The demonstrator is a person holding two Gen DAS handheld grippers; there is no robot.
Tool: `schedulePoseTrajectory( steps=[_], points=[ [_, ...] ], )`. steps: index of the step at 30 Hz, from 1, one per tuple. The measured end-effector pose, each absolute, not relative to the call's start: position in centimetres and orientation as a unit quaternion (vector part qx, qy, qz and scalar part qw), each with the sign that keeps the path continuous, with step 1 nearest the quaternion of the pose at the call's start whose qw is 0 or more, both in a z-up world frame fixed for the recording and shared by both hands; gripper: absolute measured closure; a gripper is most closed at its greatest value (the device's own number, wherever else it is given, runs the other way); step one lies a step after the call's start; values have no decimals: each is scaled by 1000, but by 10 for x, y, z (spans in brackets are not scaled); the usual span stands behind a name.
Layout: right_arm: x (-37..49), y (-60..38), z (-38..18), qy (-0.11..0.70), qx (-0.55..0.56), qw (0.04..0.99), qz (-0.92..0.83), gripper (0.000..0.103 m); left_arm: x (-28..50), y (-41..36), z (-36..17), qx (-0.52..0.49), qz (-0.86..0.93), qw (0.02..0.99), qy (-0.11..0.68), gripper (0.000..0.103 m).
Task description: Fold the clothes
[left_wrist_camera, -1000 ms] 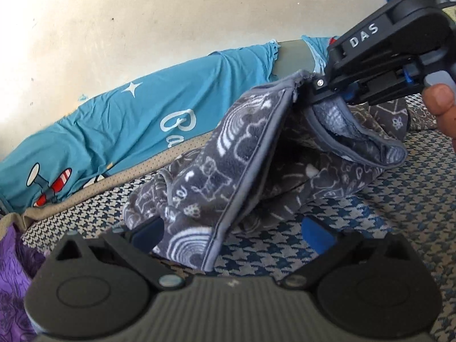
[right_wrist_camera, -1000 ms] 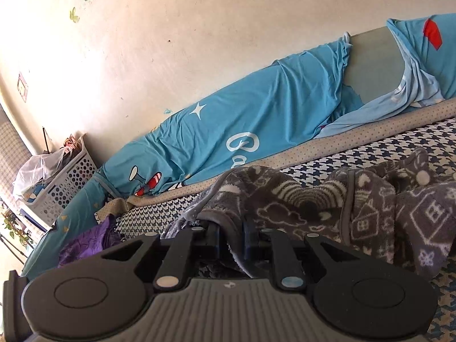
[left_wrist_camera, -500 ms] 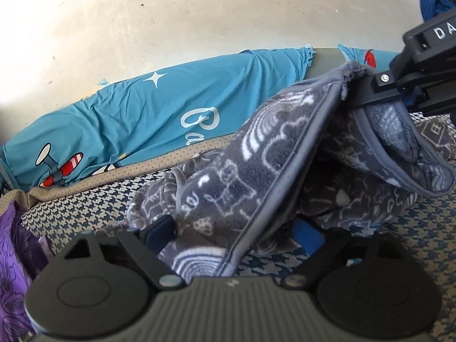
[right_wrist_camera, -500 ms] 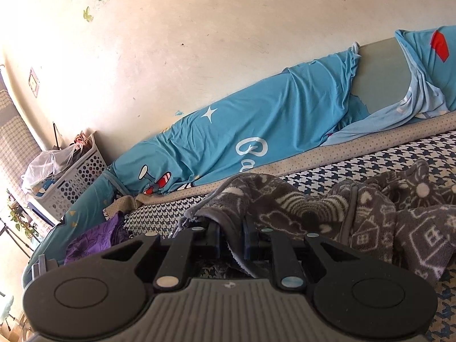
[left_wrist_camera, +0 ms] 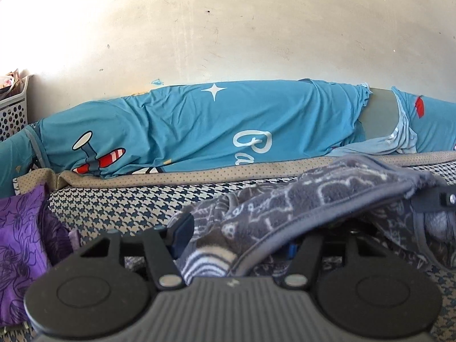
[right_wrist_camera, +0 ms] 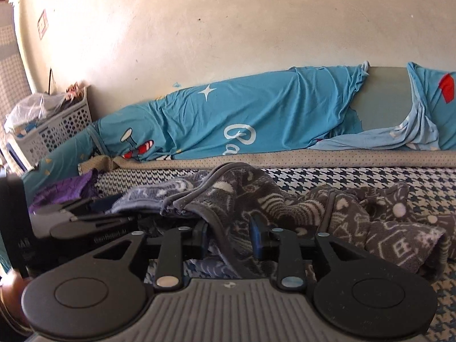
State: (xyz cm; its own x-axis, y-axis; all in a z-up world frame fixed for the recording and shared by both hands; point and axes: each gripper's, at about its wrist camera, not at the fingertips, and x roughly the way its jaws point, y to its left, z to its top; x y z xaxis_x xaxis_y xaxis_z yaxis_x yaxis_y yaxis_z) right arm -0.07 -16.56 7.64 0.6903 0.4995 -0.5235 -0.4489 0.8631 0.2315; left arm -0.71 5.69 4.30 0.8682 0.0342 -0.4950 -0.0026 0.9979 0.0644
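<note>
Two tongs were close together over the bed now. The right tongs [right_wrist_camera: 229, 238] had let go: their blue pads stood spread apart, with a grey-edged flap of the grey fluffy garment with white drawings [right_wrist_camera: 256, 196] hanging loose between them. Half a second before, those pads were pressed tight on that same edge and held it up high. Now the garment lay low and bunched on the blue-and-white checked bed cover [right_wrist_camera: 327, 175].

The left tongs [left_wrist_camera: 236, 239] were spread wide too. The garment [left_wrist_camera: 299, 196] lay draped across them. One blue pad poked out on the left, and the other was mostly hidden under the cloth. In the right camera, the left tongs [right_wrist_camera: 85, 219] showed as a dark shape at the near left, just beside the garment.

One second before, the garment hung up like a tent from the right tongs. It had come down since then and the fold had gone over. I think one fold was just laid down, and the next job was to get a new hold on an edge.

Far behind lay the long blue sheet with a white star and a toy plane [left_wrist_camera: 199, 131] against the wall. A purple flowery cloth [left_wrist_camera: 20, 242] sat at the near left. A white basket with holes [right_wrist_camera: 54, 134] stood at the far left.
</note>
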Motion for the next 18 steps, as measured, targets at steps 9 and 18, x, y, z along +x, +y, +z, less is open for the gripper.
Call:
schedulePoseTrajectory(
  steps=[9, 18],
  points=[
    [-21, -160, 61, 289, -63, 913, 279, 56, 5, 54, 42, 5, 16, 964, 264, 44],
    [-29, -139, 42, 271, -147, 913, 267, 48, 11, 48, 37, -1, 18, 963, 271, 41]
  ],
)
